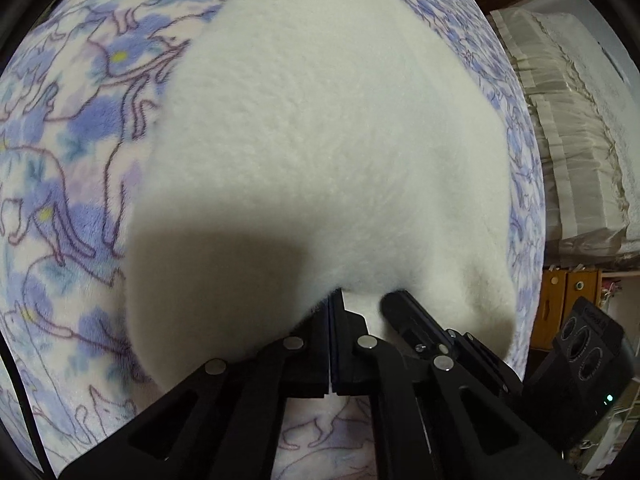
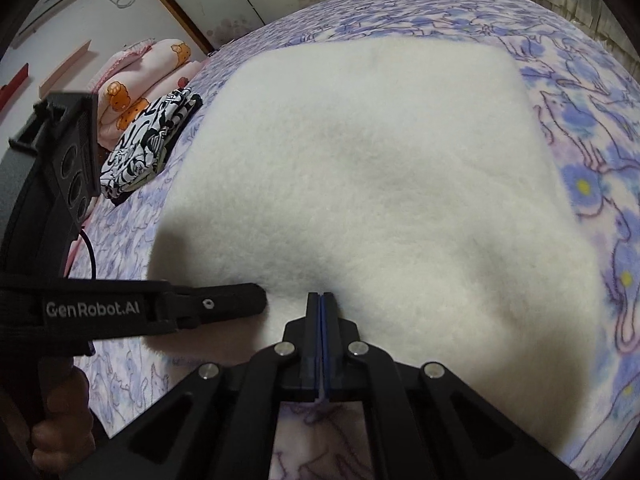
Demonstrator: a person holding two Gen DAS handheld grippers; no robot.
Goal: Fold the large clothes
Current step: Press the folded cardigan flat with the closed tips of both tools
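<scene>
In the left wrist view, the left claw (image 1: 335,300) sits at six o'clock with its jaws pressed together, tips buried in the near hem of the white fleece (image 1: 320,140), so it appears pinched on that edge. The fleece spreads from the claw up to twelve o'clock, lying on a bed with a blue flowered blanket (image 1: 60,140) showing at nine o'clock and along the right rim. The right claw (image 1: 396,302) comes in from four o'clock, its tip touching the same hem just beside the left one. In the right wrist view, the right claw (image 2: 322,296) is likewise closed at six o'clock with its tips at the fleece (image 2: 360,160) edge; whether cloth is truly caught between the pads is hidden by the pile, though it looks so. The left claw (image 2: 256,294) reaches in from nine o'clock, tip on the hem close by. The fleece lies as a broad, roughly squared slab toward twelve o'clock, seemingly already doubled. A black-and-white cloth (image 2: 152,140) lies at ten o'clock, well apart. The step in hand seems to be gripping the near edge with both claws; the next move would call for lifting that edge together and carrying it toward the far side, keeping both grips firm and level.
</scene>
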